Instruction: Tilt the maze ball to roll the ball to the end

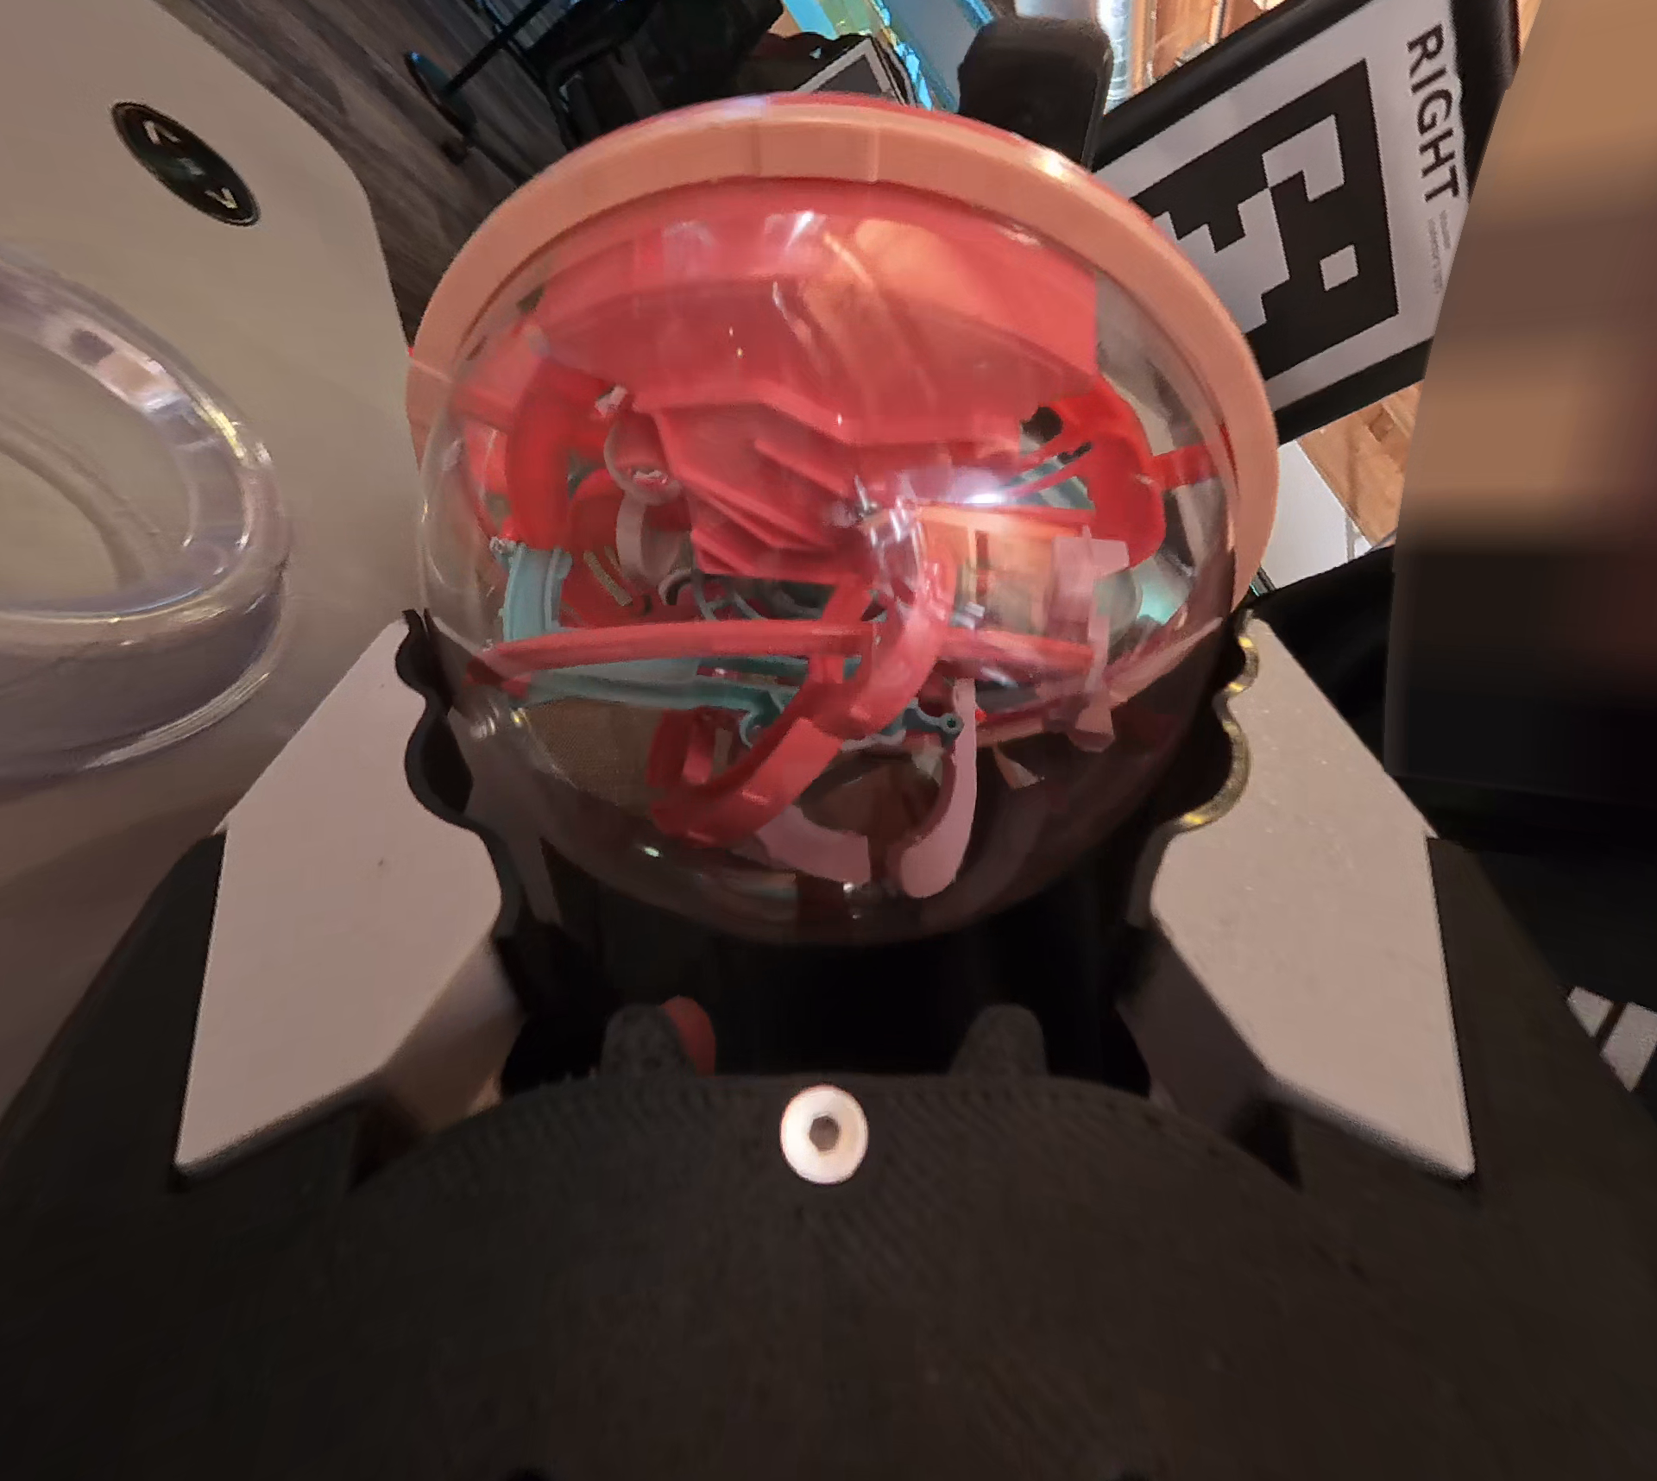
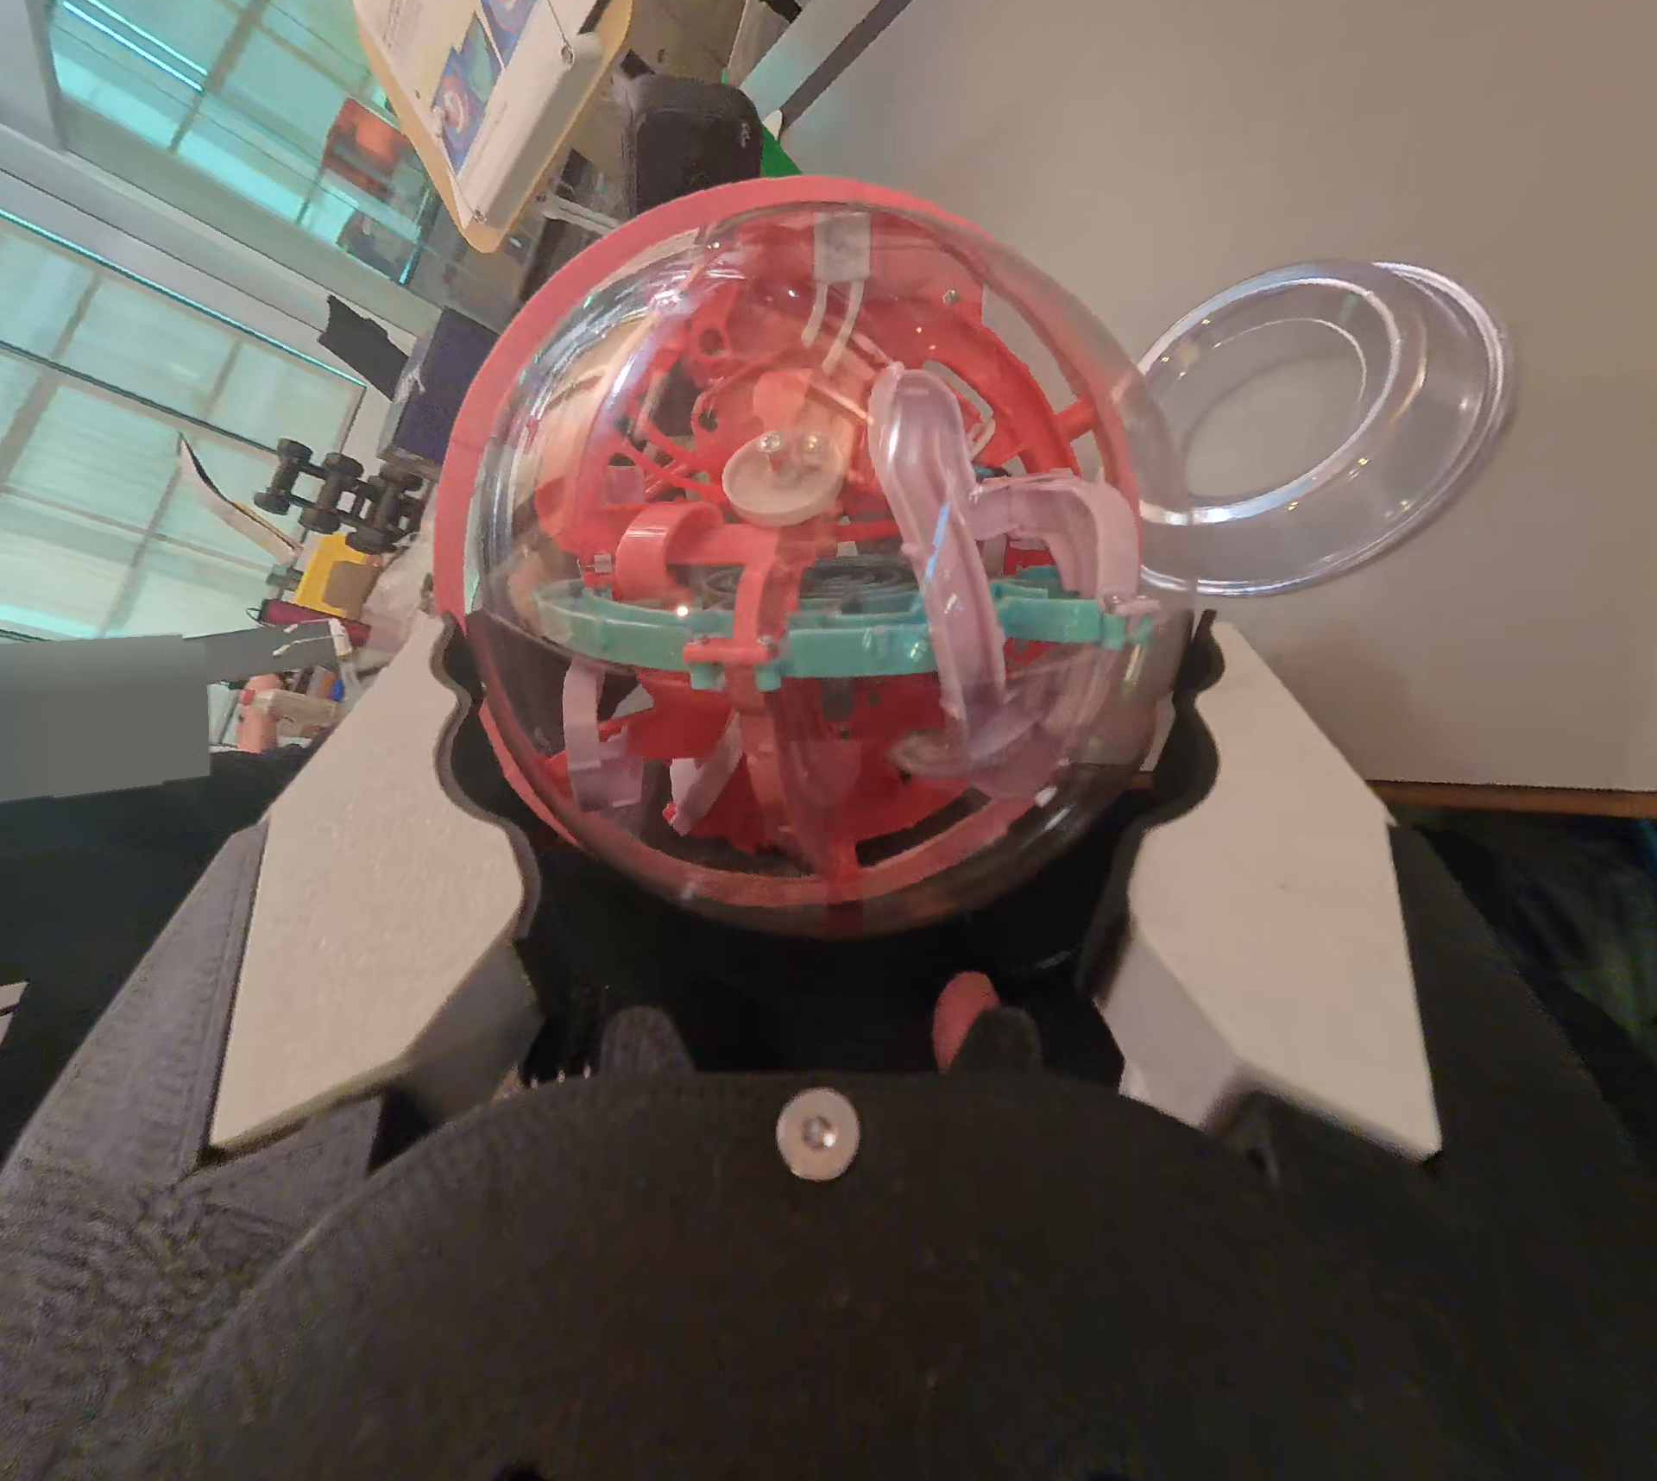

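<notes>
Left gripper [image 1: 825, 721] and right gripper [image 2: 829, 707] both clamped on the maze ball [image 2: 807, 568] from opposite sides, off the counter [image 2: 1255, 93] near clear stand ring [image 2: 1327, 434]; tilt slowly, both together, small steel ball [image 2: 811, 443] on disc.

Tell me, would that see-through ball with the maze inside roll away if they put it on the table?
Probably. The maze ball is round all over with a smooth clear shell, so it would likely roll. That shell also looks slippery, which may be why both grippers cradle it. The clear ring stand beside it would likely keep it still.
</notes>
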